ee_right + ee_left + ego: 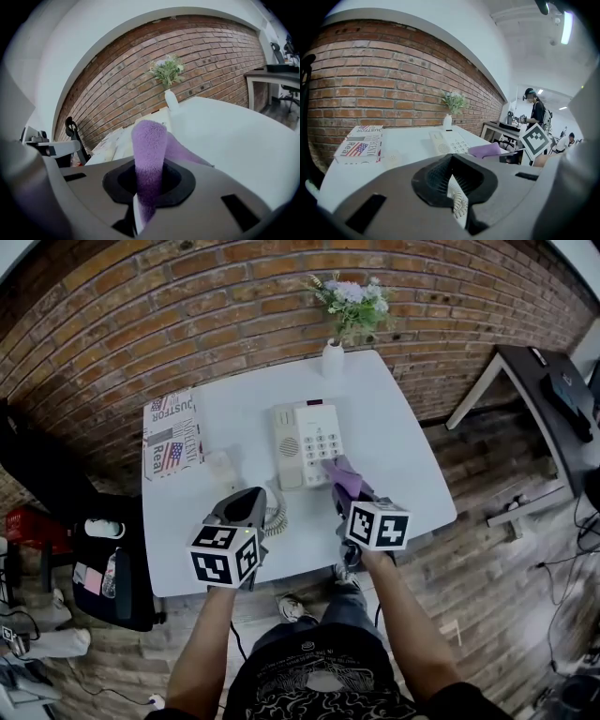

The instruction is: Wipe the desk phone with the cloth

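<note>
The cream desk phone (305, 442) sits mid-table on the white table (403, 456), its keypad facing up. Its handset (222, 471) lies off the cradle to the left, and the coiled cord (275, 517) trails toward the table's front. My right gripper (348, 495) is shut on a purple cloth (343, 478) that touches the phone's lower right corner. In the right gripper view the cloth (149, 150) sticks up from between the jaws. My left gripper (250, 509) hovers over the cord with its jaws together and nothing in them; the cord (458, 200) shows below them.
A white vase of flowers (333, 354) stands at the table's far edge behind the phone. A printed box with a flag (172, 434) lies at the far left. A black desk (553, 390) stands to the right, and a dark chair (112, 568) to the left.
</note>
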Demonstrator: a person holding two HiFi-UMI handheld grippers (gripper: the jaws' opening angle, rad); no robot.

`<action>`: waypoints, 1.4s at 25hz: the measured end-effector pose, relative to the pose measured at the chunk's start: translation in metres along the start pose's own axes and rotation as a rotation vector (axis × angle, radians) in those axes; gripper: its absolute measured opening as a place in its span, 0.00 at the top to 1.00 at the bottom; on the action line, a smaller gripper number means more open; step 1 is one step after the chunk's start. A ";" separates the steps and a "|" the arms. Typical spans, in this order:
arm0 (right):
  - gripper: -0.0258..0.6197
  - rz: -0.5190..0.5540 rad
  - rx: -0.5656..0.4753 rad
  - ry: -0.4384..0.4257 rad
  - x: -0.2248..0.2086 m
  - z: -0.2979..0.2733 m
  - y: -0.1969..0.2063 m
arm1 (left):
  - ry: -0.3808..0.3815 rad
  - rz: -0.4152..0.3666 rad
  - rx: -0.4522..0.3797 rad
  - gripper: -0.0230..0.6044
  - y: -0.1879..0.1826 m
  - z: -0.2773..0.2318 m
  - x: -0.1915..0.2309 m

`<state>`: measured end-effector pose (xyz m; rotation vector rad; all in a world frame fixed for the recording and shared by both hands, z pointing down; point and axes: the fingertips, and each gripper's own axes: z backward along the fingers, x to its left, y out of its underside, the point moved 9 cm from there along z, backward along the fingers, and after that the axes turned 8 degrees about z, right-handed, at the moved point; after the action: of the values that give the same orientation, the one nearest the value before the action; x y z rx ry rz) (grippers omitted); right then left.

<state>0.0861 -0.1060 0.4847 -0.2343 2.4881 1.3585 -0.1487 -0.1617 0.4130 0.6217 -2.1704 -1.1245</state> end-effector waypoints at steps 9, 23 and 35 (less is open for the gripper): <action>0.89 -0.014 -0.010 -0.073 0.035 -0.018 0.008 | -0.019 -0.001 -0.004 0.96 0.003 0.012 0.008; 0.89 0.022 0.017 -0.183 0.087 -0.046 0.015 | -0.105 0.050 -0.021 0.96 0.014 0.044 0.041; 0.89 0.103 0.028 -0.227 0.099 -0.044 0.001 | -0.118 0.079 -0.041 0.96 0.012 0.045 0.054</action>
<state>-0.0157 -0.1421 0.4748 0.0534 2.3553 1.3083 -0.2192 -0.1653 0.4184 0.4573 -2.2440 -1.1869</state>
